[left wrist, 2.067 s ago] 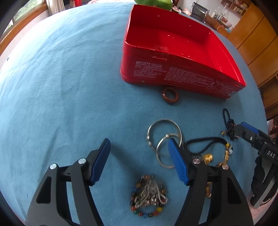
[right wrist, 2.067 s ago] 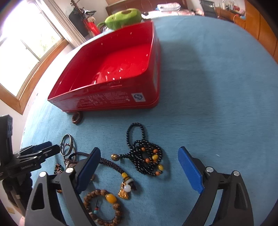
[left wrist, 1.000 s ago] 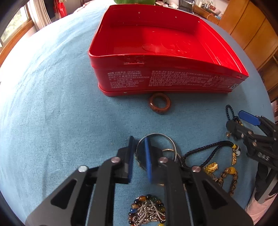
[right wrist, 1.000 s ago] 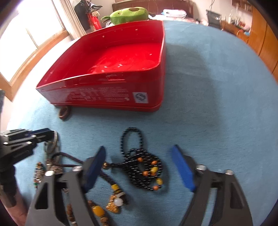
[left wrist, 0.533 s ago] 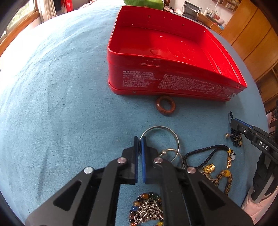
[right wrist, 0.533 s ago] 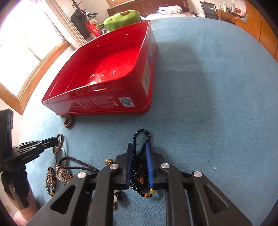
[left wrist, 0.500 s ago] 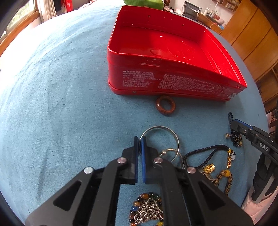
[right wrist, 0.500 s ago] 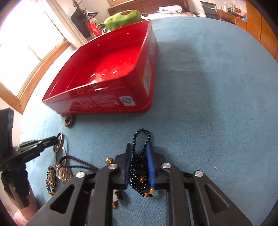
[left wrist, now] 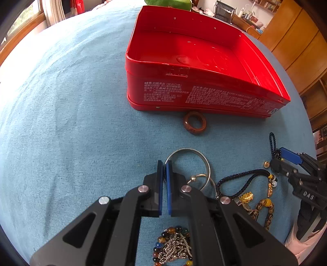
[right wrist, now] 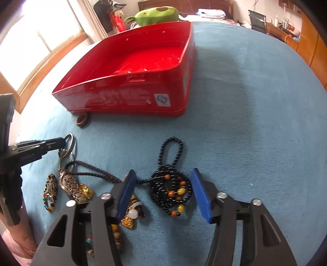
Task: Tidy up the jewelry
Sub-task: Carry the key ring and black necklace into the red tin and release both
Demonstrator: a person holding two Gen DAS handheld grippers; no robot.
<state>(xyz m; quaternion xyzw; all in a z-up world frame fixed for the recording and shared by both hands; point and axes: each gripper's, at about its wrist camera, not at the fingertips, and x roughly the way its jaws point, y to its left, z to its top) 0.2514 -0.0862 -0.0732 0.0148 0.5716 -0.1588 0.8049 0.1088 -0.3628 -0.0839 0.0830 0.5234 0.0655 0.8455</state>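
My left gripper [left wrist: 164, 163] is shut on the near-left rim of a thin silver bangle [left wrist: 189, 151] lying on the blue cloth. In the right wrist view the same left gripper [right wrist: 61, 143] pinches the silver bangle [right wrist: 70, 141] at the far left. My right gripper [right wrist: 163, 174] points down over a coiled black bead necklace [right wrist: 170, 190] with orange and yellow beads. Its jaws are opening, and the necklace lies between the blue pads without either touching it. The red tin box [left wrist: 204, 96] stands open beyond the jewelry, its inside bare.
A brown wooden ring [left wrist: 194, 122] lies against the tin's near wall. A black cord with gold charms [left wrist: 245, 196], a smaller silver ring [left wrist: 199, 178] and a multicoloured bead bracelet [left wrist: 173, 245] crowd the near cloth. A green plush toy [right wrist: 157, 12] sits behind the tin.
The left jaws have closed from wide open onto the bangle's rim. The right jaws closed around the black necklace half a second ago and have now spread apart, leaving it on the cloth.
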